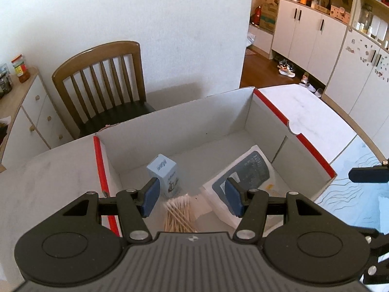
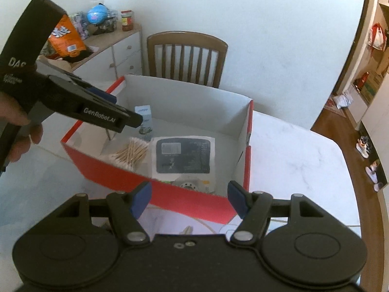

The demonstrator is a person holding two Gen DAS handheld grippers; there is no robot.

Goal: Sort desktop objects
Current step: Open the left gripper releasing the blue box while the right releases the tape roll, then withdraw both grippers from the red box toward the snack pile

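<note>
Box (image 2: 155, 189), red outside and white inside, sits open on the white desk (image 2: 291, 150), and it holds the things sorted so far. Biggest inside is a flat white packet (image 2: 183, 157) with a dark label, lying on the floor of the box. Next to it is a bunch of cotton swabs (image 1: 178, 215), and behind them stands a small blue carton (image 1: 166, 174). Left gripper (image 1: 192, 198) hangs over the box with its fingers partly apart and nothing between them. Right gripper (image 2: 189, 200) hangs near the front wall, fingers wide, holding nothing too. I think the next job is fetching another thing from the desk. To do it well, lift clear of the walls first, so the box does not get bumped.
</note>
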